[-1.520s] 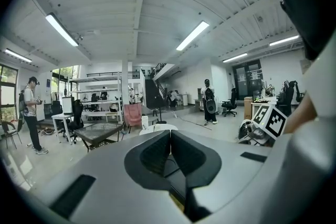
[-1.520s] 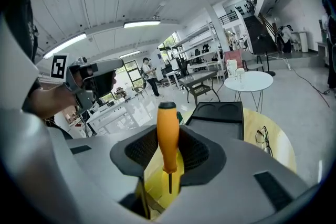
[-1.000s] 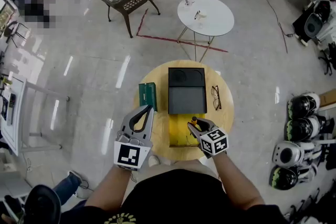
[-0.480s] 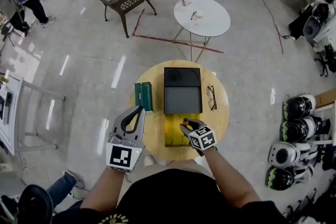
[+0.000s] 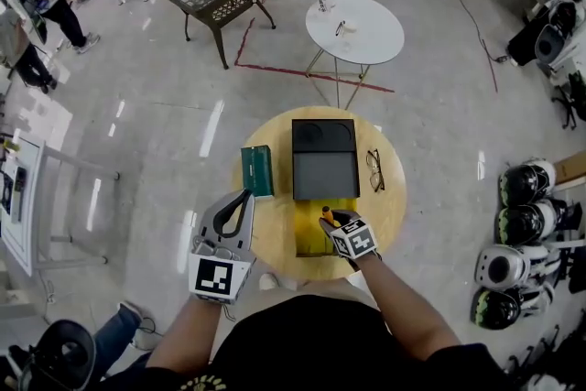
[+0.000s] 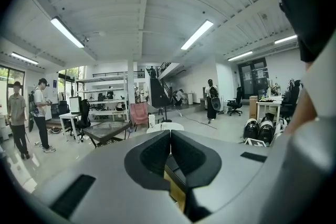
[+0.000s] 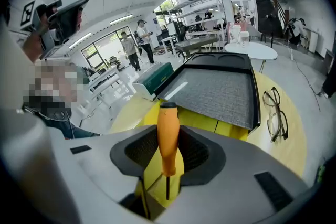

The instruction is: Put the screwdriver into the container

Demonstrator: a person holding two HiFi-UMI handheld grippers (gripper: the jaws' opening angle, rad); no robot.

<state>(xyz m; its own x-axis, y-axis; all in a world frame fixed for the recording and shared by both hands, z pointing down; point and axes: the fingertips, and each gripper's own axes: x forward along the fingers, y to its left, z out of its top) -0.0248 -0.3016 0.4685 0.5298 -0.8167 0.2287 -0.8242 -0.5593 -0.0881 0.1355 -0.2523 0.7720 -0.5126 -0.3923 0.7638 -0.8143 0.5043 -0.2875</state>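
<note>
The right gripper (image 5: pixel 330 222) grasps the orange screwdriver (image 7: pixel 168 134) between its fingers, over the yellow container (image 5: pixel 309 236). The left gripper (image 6: pixel 170 153) keeps its fingers clenched on nothing.

In front of me, at the centre of the head view, a round wooden table (image 5: pixel 270 238) stands on the pale, glossy floor (image 5: pixel 165 133). On its left part lies a green box (image 5: pixel 257 170). In the middle sits a black tray (image 5: pixel 324 158), and just below it in the frame is the yellow container (image 5: pixel 308 232), their edges meeting. A pair of glasses (image 5: pixel 374 169) lies at the right of the tabletop, just beside the tray but apart from it.
</note>
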